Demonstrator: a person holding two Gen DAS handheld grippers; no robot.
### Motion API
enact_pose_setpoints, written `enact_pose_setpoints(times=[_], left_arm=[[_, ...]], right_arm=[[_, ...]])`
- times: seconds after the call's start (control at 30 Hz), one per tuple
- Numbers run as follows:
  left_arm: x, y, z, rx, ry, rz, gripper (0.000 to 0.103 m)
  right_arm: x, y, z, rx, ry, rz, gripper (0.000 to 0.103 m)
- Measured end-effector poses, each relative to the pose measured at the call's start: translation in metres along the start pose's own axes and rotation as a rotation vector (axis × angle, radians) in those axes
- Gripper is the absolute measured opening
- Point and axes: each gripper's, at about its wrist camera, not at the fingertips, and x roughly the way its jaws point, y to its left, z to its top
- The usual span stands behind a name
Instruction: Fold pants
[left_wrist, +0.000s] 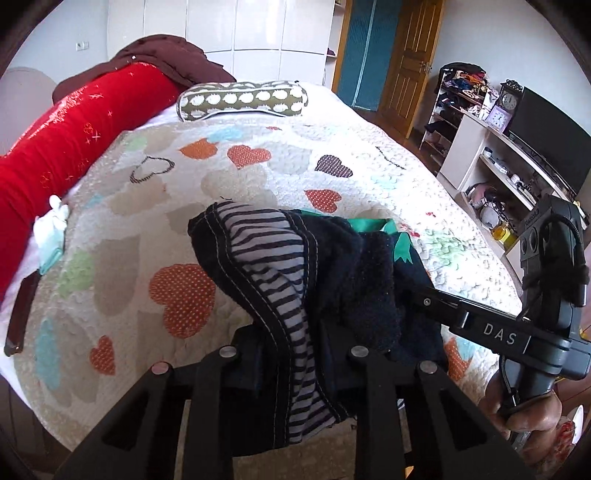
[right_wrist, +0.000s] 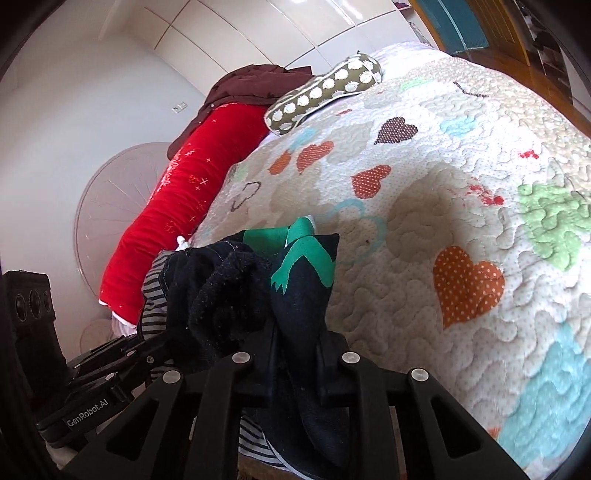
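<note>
both your left gripper (left_wrist: 291, 354) and right gripper (right_wrist: 295, 354) are clenched on the pants (left_wrist: 295, 266). they're soft and floppy, so grip along the seams.

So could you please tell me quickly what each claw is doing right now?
Left claw: closed on the pants, at the striped lining.
Right claw: closed on the pants, at the dark fabric.

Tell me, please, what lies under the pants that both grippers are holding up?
Under the pants, the heart-patterned quilt shows on all sides; the patch directly beneath the bunched fabric is covered.
</note>
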Motion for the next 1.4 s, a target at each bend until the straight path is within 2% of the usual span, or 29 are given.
enact_pose_setpoints(times=[0.17,0.3,0.5,1.03,1.4], left_arm=[[-0.034,0.001,0.002,-0.004,-0.063,0.023,0.024],[-0.057,-0.004,0.006,0.014,-0.13,0.075,0.024],[-0.074,-0.003,0.009,0.026,-0.179,0.124,0.024],[-0.053,0.015,0.014,-0.012,-0.148,0.143,0.024],[0.007,0.045,0.031,-0.093,-0.054,0.079,0.024]], right_arm=[[-0.025,0.028,0.0,-0.065,-0.033,0.008,0.016],[-0.037,0.053,0.004,-0.137,-0.063,-0.001,0.015],[-0.045,0.079,0.01,-0.206,-0.085,-0.003,0.015],[-0.014,0.082,0.025,-0.209,-0.05,-0.013,0.015],[0.029,0.063,0.05,-0.183,0.006,-0.059,0.015]])
